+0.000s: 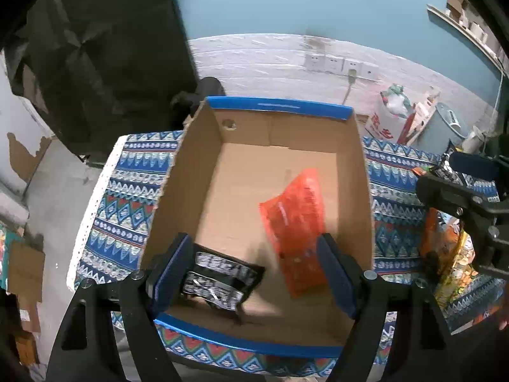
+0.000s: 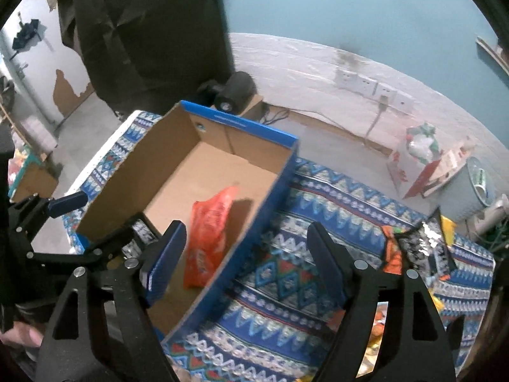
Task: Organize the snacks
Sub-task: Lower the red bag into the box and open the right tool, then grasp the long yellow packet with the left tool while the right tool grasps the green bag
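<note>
Left wrist view: orange packet (image 1: 294, 232) and black packet (image 1: 219, 275) seen lying in the cardboard box (image 1: 191, 172), probably dropped there for sorting | left gripper (image 1: 254, 273) held wide, empty, over the box | right gripper (image 2: 245, 258) wide, empty too | right wrist view only: leftover snack pile (image 2: 416, 245) shown on the patterned cloth (image 2: 286, 286)

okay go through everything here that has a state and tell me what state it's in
Cardboard box: open-topped, upright.
Orange packet: inside box, motion-blurred.
Black packet: lying inside box.
Left gripper: open, empty, over box.
Right gripper: open, empty.
Loose snacks: on cloth, outside box.
</note>
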`<action>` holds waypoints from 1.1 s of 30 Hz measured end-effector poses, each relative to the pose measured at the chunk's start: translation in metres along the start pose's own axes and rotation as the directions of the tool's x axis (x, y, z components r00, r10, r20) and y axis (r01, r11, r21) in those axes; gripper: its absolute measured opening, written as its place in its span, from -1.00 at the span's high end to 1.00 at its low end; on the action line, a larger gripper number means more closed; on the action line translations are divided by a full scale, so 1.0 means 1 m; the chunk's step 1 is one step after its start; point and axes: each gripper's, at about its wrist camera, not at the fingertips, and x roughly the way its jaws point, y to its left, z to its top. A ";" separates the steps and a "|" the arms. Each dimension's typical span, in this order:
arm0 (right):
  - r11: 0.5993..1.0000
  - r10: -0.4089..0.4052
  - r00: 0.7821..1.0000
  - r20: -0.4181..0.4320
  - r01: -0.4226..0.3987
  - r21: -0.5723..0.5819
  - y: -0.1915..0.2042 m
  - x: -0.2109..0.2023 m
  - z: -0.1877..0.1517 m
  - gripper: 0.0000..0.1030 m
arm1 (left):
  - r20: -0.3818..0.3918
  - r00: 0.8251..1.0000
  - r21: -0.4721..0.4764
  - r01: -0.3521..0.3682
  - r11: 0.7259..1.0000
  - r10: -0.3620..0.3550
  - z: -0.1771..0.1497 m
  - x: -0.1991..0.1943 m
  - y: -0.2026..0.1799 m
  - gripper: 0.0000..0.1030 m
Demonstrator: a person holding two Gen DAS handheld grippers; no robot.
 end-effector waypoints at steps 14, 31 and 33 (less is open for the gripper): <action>0.990 -0.074 0.996 -0.053 0.079 0.116 -0.071 -0.027 -0.052 -0.53 | -0.037 0.997 0.117 0.076 0.990 -0.072 -0.003 0.001 -0.072 -0.58; 0.939 -0.171 0.974 -0.147 0.206 0.277 -0.158 -0.045 -0.127 -0.53 | -0.089 0.985 0.266 0.169 0.949 -0.150 -0.023 0.000 -0.159 -0.58; 0.928 -0.178 0.970 -0.167 0.222 0.301 -0.167 -0.045 -0.137 -0.53 | -0.100 0.982 0.278 0.180 0.943 -0.158 -0.026 0.002 -0.167 -0.58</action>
